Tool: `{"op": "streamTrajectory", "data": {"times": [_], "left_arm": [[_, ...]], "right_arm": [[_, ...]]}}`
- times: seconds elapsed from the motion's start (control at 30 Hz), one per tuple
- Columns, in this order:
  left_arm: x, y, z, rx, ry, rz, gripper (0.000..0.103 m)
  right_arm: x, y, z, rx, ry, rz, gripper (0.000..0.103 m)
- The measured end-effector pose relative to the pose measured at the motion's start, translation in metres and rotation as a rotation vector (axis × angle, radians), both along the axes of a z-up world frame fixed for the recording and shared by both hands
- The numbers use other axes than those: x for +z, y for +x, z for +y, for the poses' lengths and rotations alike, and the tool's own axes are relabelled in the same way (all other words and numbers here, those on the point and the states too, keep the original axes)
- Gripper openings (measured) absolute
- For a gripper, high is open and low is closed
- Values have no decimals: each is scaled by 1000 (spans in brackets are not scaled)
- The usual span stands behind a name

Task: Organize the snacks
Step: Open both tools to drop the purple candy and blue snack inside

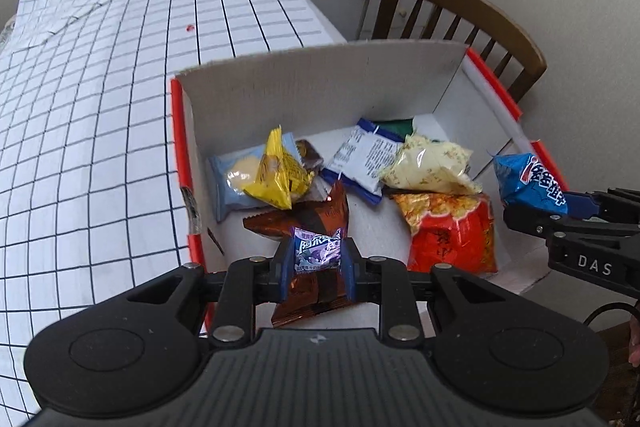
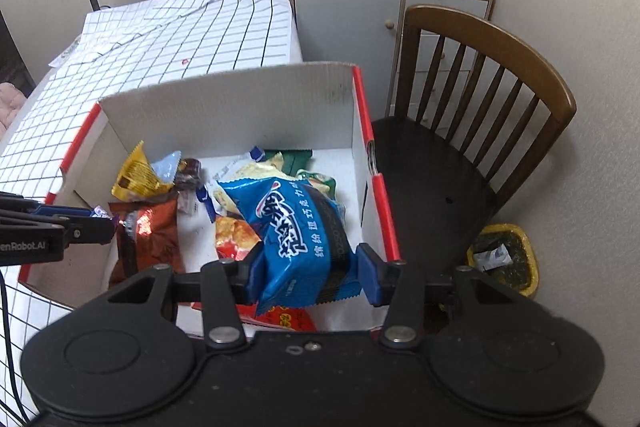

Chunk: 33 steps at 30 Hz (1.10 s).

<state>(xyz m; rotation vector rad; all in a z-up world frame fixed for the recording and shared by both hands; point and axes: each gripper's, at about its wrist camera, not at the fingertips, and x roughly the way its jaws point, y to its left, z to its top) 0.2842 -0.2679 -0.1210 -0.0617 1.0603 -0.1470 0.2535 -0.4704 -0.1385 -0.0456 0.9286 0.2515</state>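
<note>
My left claw (image 1: 317, 265) is clamped on a small purple candy packet (image 1: 317, 251), which sits squarely between the blue pads (image 1: 286, 267) and hangs just over the near end of the cardboard box (image 1: 304, 83). Directly below it I see a brown foil packet (image 1: 316, 217) lying on the box floor. My right claw (image 2: 310, 273) grips a blue snack bag (image 2: 298, 235) by its lower end; the bag stands up out of the pads and leans over the box's right half, above an orange-red chip bag (image 2: 234, 233).

Inside the box, from the left view, lie a yellow packet (image 1: 278, 173) on top of a pale blue biscuit pack (image 1: 232, 183), a white-and-blue sachet (image 1: 362, 159), a cream-coloured bag (image 1: 430, 167) and the red chip bag (image 1: 452, 231). The box, with red edges, rests on the checked tabletop (image 1: 100, 115) at its right edge. Just beside it stands a wooden chair (image 2: 480, 131), with a grey cabinet (image 2: 360, 23) behind, and a yellow bin (image 2: 504, 259) on the floor.
</note>
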Motion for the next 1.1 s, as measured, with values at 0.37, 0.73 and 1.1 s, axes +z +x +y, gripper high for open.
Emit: {"op": "streamTrajectory", "data": {"times": [0.37,0.73,1.1], "left_arm": [[-14,4,-10,-27,25,21,25],[-8,-8,-7,-27,5,-3,28],[28,-39,0,-55,-20,-113,48]], "right_arm": [[-10,4,3,34,-15,27,48],[2,-10,0,42,39,-26,65],[39,-50,-1,29,130,-163,84]]}}
